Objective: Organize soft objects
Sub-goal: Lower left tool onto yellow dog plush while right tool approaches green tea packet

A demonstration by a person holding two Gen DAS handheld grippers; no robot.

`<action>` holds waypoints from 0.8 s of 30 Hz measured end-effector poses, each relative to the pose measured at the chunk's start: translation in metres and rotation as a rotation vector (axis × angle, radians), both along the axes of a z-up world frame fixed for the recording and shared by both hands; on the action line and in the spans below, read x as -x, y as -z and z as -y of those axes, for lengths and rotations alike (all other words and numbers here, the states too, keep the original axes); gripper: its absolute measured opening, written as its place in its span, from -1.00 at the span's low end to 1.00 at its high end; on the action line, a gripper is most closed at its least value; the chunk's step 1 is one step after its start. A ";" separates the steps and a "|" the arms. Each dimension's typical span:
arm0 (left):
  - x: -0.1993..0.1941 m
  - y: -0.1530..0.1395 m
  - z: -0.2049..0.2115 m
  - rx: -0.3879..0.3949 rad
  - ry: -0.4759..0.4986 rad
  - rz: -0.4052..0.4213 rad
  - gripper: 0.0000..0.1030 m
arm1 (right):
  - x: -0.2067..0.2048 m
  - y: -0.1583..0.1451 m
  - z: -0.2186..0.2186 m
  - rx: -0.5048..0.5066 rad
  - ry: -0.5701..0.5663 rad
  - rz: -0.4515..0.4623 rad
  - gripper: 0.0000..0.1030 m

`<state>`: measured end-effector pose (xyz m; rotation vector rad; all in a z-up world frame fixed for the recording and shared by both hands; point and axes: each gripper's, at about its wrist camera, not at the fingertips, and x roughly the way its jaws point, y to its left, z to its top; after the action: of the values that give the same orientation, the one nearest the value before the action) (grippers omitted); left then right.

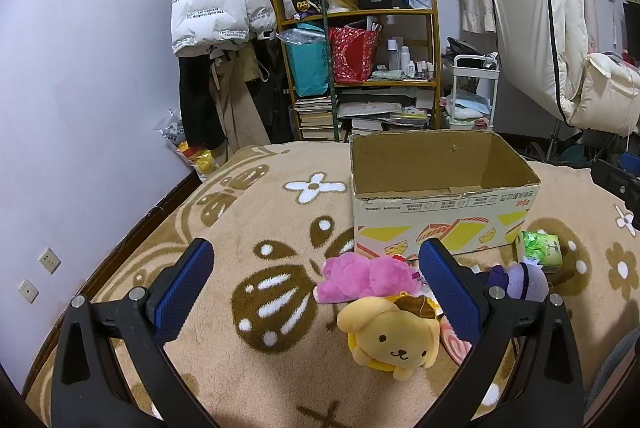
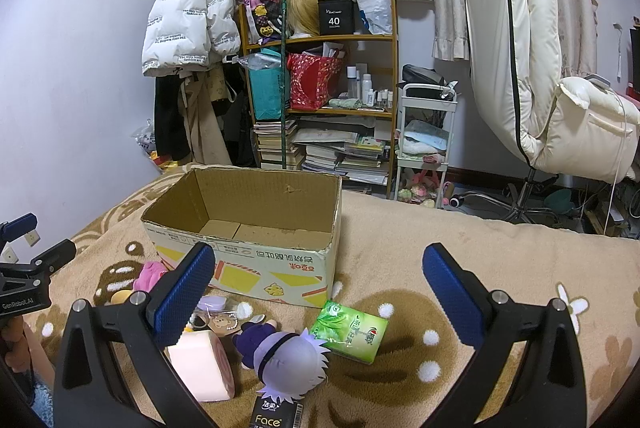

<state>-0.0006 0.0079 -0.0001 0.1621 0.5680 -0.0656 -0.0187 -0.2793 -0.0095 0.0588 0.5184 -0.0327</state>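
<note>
Both claws gape, gripping nothing — left claw (image 1: 316, 282) above the yellow dog plush (image 1: 390, 338) at lower centre, right claw (image 2: 318, 284) over the purple-haired doll (image 2: 286, 358); empty cardboard box (image 2: 248, 228) sits mid-frame on the blanket (image 2: 460, 248).

Count: 1 cardboard box (image 2: 248, 228); 3 plush toys: pink (image 1: 360, 278), yellow dog (image 1: 394, 342), purple-haired doll (image 2: 286, 356); 1 pink roll cushion (image 2: 204, 364); 2 tissue packs: green (image 2: 350, 330), black (image 2: 276, 414).
</note>
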 end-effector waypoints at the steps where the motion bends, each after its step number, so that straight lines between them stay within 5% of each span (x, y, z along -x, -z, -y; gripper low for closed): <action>1: 0.000 0.000 0.000 0.000 0.000 0.000 0.97 | 0.000 0.000 0.000 0.000 0.000 0.000 1.00; 11: -0.002 0.005 -0.002 -0.015 -0.009 -0.025 0.97 | 0.000 0.000 0.001 0.000 0.000 -0.003 1.00; 24: -0.023 0.025 0.007 -0.040 0.024 -0.202 0.97 | -0.019 0.018 0.011 -0.051 0.047 -0.112 1.00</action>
<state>0.0229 0.0004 -0.0251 0.2028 0.7692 -0.0949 0.0007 -0.2908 -0.0276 0.1197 0.6293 -0.0694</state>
